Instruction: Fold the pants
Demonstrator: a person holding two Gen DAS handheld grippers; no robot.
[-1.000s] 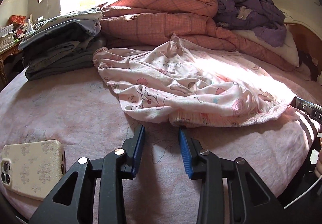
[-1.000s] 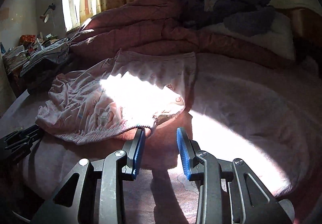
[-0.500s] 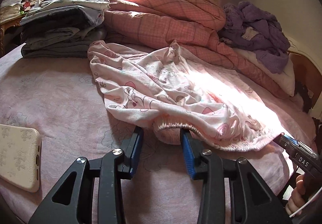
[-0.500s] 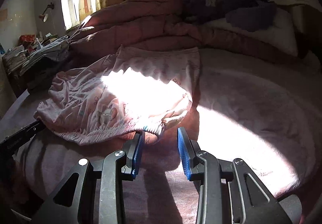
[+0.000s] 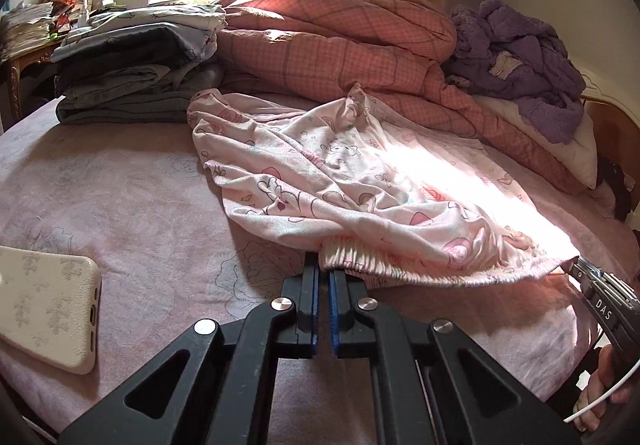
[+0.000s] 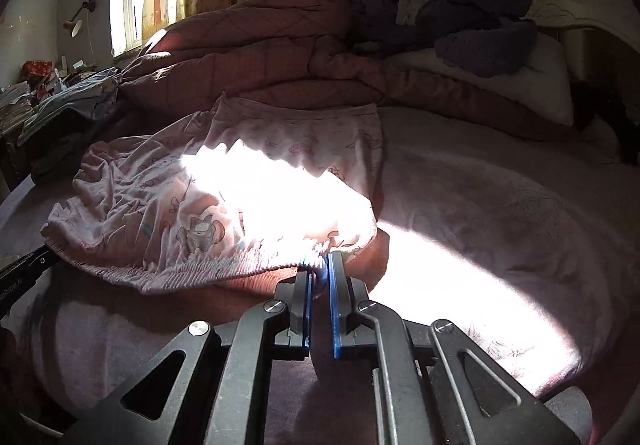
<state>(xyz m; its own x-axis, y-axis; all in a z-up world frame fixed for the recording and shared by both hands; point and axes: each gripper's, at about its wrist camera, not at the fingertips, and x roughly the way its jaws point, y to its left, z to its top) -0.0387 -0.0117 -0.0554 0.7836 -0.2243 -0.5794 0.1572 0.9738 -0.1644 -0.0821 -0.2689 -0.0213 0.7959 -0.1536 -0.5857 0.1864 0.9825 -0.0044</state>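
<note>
Pink cartoon-print pants lie crumpled on the pink bed sheet, their elastic waistband facing me. My left gripper is shut on the waistband's left corner, the blue pads pinching the gathered edge. In the right wrist view the same pants spread to the left, partly washed out by sunlight. My right gripper is shut on the waistband's right corner. The right gripper's body shows at the far right of the left wrist view, and the left gripper's body at the far left of the right wrist view.
A phone in a cream case lies on the sheet at the near left. A stack of folded clothes sits at the back left. A rolled pink checked quilt, a purple fleece garment and a white pillow crowd the back.
Both grippers have closed from partly open onto the waistband, the left on its left corner and the right on its right corner. The waistband edge now sits slightly raised between the pads.
</note>
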